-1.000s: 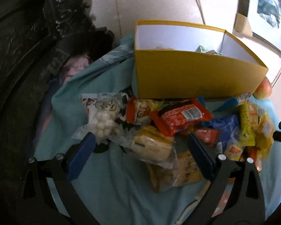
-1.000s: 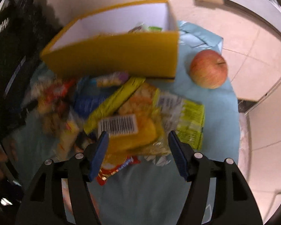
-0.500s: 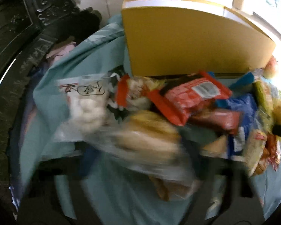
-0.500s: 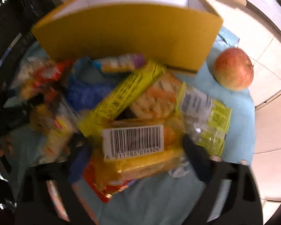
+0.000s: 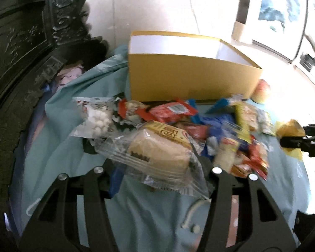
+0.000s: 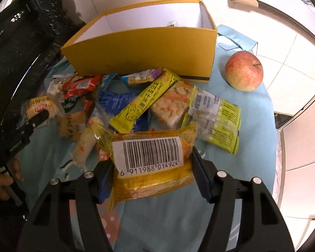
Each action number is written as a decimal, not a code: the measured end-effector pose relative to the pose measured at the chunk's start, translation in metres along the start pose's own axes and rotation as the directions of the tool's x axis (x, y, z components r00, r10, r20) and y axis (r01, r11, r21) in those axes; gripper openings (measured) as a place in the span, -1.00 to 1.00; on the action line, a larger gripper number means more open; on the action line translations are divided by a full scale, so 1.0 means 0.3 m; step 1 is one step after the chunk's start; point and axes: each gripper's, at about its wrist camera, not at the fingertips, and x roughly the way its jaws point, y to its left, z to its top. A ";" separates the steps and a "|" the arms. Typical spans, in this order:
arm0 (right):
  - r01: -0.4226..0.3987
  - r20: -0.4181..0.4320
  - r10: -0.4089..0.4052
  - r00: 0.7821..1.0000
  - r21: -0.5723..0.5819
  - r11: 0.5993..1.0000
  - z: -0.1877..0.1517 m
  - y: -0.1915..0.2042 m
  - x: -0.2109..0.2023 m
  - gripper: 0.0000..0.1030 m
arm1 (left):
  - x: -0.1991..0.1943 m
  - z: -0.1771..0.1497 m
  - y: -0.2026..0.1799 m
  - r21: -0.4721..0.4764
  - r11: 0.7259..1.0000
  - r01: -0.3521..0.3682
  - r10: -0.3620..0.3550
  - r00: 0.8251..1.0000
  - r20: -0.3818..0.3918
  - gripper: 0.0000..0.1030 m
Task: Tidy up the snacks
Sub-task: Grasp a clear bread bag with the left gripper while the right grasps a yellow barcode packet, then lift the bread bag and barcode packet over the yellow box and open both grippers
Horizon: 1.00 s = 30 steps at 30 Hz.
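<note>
A yellow box (image 5: 191,79) with a white inside stands at the back of a round table under a light blue cloth (image 5: 61,147); it also shows in the right wrist view (image 6: 140,52). Several wrapped snacks lie heaped in front of it. My left gripper (image 5: 157,170) is shut on a clear-wrapped cake (image 5: 157,153) and holds it above the cloth. My right gripper (image 6: 151,172) is shut on a yellow packet with a barcode label (image 6: 149,159), lifted above the pile. It shows at the right of the left wrist view (image 5: 289,130).
A red-yellow apple (image 6: 243,69) lies right of the box. A long yellow bar (image 6: 145,100), a green-yellow packet (image 6: 218,117), a red packet (image 5: 172,111) and a bag of white balls (image 5: 96,119) lie in the pile. Dark carved furniture (image 5: 16,58) stands at the left.
Both grippers dipped into the pile and closed. The left one lifted the clear-wrapped cake, the right one lifted the yellow barcode packet.
</note>
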 end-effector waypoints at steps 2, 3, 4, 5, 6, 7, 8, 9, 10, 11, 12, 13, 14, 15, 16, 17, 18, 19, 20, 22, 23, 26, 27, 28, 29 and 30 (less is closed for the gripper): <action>-0.005 0.005 0.005 1.000 0.004 1.000 -0.027 -0.009 -0.033 0.27 | -0.021 -0.008 -0.017 0.013 1.000 0.010 -0.010 1.000 0.003 0.08; -0.006 0.006 0.006 1.000 0.004 1.000 -0.035 0.000 -0.038 0.27 | -0.037 -0.011 -0.031 0.023 1.000 0.017 -0.017 1.000 0.006 0.08; -0.006 0.008 0.006 1.000 0.001 1.000 -0.042 0.003 -0.048 0.27 | -0.049 -0.017 -0.043 0.032 0.999 0.018 -0.018 1.000 0.008 0.08; -0.009 0.015 0.009 1.000 -0.002 1.000 -0.055 0.010 -0.066 0.27 | -0.061 -0.019 -0.054 0.044 0.999 0.016 -0.017 1.000 0.009 0.08; -0.011 0.018 0.011 1.000 -0.006 1.000 -0.058 0.014 -0.072 0.27 | -0.074 -0.020 -0.063 0.055 0.998 0.017 -0.018 1.000 0.013 0.08; -0.010 0.022 0.010 1.000 -0.012 1.000 -0.064 0.021 -0.080 0.27 | -0.091 -0.021 -0.073 0.060 0.998 0.023 -0.024 1.000 0.018 0.08; -0.010 0.035 0.011 0.999 -0.016 1.000 -0.069 0.027 -0.103 0.27 | -0.106 -0.020 -0.079 0.063 0.998 0.025 -0.027 0.999 0.022 0.08; -0.011 0.043 0.011 0.999 -0.017 1.000 -0.068 0.035 -0.108 0.27 | -0.120 -0.016 -0.084 0.065 0.998 0.026 -0.028 0.999 0.028 0.08; -0.011 0.051 0.012 0.999 -0.018 1.000 -0.067 0.036 -0.122 0.27 | -0.137 -0.010 -0.090 0.068 0.997 0.027 -0.029 0.999 0.035 0.09; -0.008 0.063 0.010 0.998 -0.018 1.000 -0.064 0.039 -0.140 0.27 | -0.153 -0.001 -0.093 0.070 0.997 0.027 -0.030 0.999 0.044 0.08; -0.008 0.074 0.009 0.997 -0.019 1.000 -0.060 0.040 -0.158 0.27 | -0.170 0.010 -0.094 0.069 0.997 0.028 -0.032 0.998 0.054 0.09; -0.007 0.090 0.009 0.996 -0.021 1.000 -0.052 0.044 -0.181 0.27 | -0.180 0.020 -0.095 0.070 0.997 0.027 -0.031 0.998 0.061 0.09; -0.006 0.101 0.008 0.995 -0.024 1.000 -0.046 0.047 -0.194 0.27 | -0.193 0.031 -0.099 0.072 0.997 0.025 -0.030 0.997 0.069 0.09; -0.004 0.115 0.007 0.993 -0.028 1.000 -0.037 0.052 -0.213 0.27 | -0.207 0.041 -0.101 0.072 0.997 0.023 -0.029 0.996 0.080 0.09; -0.004 0.132 0.008 0.991 -0.034 0.999 -0.027 0.057 -0.235 0.27 | -0.224 0.055 -0.102 0.072 0.997 0.025 -0.032 0.995 0.093 0.09; -0.004 0.143 0.009 0.990 -0.038 0.999 -0.019 0.062 -0.249 0.27 | -0.240 0.069 -0.104 0.072 0.997 0.026 -0.034 0.994 0.105 0.09; -0.004 0.155 0.010 0.988 -0.044 0.999 -0.010 0.068 -0.263 0.27 | -0.251 0.081 -0.104 0.072 0.997 0.026 -0.034 0.993 0.113 0.09; -0.003 0.164 0.011 0.986 -0.050 0.999 -0.002 0.073 -0.278 0.27 | -0.267 0.096 -0.106 0.071 0.997 0.028 -0.037 0.991 0.128 0.09; -0.004 0.174 0.014 0.985 -0.057 0.998 0.013 0.080 -0.294 0.27 | -0.277 0.108 -0.108 0.073 0.997 0.030 -0.040 0.990 0.136 0.09; -0.004 0.194 0.017 0.981 -0.063 0.998 0.031 0.089 -0.313 0.27 | -0.293 0.133 -0.116 0.082 0.996 0.025 -0.037 0.988 0.153 0.09; -0.005 0.205 0.019 0.979 -0.069 0.998 0.046 0.094 -0.325 0.27 | -0.297 0.142 -0.118 0.086 0.996 0.025 -0.038 0.987 0.158 0.09; -0.002 0.227 0.019 0.974 -0.078 0.997 0.086 0.103 -0.345 0.27 | -0.296 0.172 -0.129 0.102 0.995 0.003 -0.020 0.986 0.165 0.09; 0.000 0.230 0.019 0.973 -0.079 0.997 0.097 0.103 -0.347 0.27 | -0.289 0.183 -0.129 0.106 0.994 -0.004 -0.014 0.987 0.163 0.09; 0.000 0.235 0.019 0.972 -0.078 0.997 0.113 0.101 -0.348 0.27 | -0.281 0.196 -0.127 0.102 0.995 -0.008 -0.008 0.987 0.160 0.09; 0.000 0.238 0.018 0.971 -0.076 0.997 0.123 0.099 -0.346 0.27 | -0.276 0.205 -0.126 0.097 0.995 -0.010 -0.005 0.987 0.160 0.09; 0.002 0.241 0.016 0.970 -0.072 0.997 0.136 0.097 -0.348 0.27 | -0.271 0.216 -0.125 0.091 0.996 -0.012 -0.003 0.987 0.162 0.09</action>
